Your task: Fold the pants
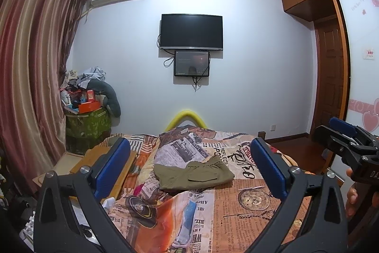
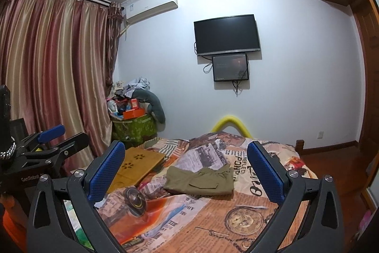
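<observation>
Both your claws gape wide and hold nothing: left gripper (image 1: 189, 163), right gripper (image 2: 186, 165). The folded pants (image 1: 193, 174) lie on the bed (image 1: 248, 217), untouched.

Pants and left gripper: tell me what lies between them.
Only bare printed bedspread. The folded pants lie apart from the open left gripper; nothing else sits on that stretch. The left wrist view shows it.

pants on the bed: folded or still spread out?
Folded. The olive pants lie as one compact rectangle on the printed bedspread, no legs trailing, waistband and a pocket on top, clear of both open tools.
</observation>
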Motion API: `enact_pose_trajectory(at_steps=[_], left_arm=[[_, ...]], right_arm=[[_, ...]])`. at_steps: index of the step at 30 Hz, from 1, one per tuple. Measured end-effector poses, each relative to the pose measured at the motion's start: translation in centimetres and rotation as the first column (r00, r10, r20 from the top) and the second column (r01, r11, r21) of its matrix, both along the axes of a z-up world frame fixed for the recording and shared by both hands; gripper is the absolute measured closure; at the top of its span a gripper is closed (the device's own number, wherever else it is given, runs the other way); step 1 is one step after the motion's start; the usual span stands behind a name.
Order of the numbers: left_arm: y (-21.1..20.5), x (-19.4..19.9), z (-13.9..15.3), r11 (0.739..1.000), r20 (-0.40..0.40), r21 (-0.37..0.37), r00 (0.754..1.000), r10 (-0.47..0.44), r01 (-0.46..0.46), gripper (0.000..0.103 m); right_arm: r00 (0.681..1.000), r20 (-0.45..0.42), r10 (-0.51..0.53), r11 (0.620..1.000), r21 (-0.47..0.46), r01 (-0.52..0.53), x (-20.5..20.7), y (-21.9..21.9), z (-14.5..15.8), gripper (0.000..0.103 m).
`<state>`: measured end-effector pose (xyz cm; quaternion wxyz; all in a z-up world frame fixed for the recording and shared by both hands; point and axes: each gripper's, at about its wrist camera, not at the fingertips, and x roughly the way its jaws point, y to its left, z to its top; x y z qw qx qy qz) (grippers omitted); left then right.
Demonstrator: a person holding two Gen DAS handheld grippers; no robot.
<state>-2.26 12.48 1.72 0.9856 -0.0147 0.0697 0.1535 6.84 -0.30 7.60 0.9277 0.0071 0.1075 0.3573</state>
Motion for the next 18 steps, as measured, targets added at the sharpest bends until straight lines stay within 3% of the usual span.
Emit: enact_pose_trajectory(at_steps=[18], left_arm=[[0.23, 0.44, -0.58, 1.0, -0.018, -0.015, 1.0, -0.008, 0.008, 0.0]], right_arm=[[1.0, -0.016, 0.005, 1.0, -0.031, -0.006, -0.38, 0.13, -0.09, 0.0]])
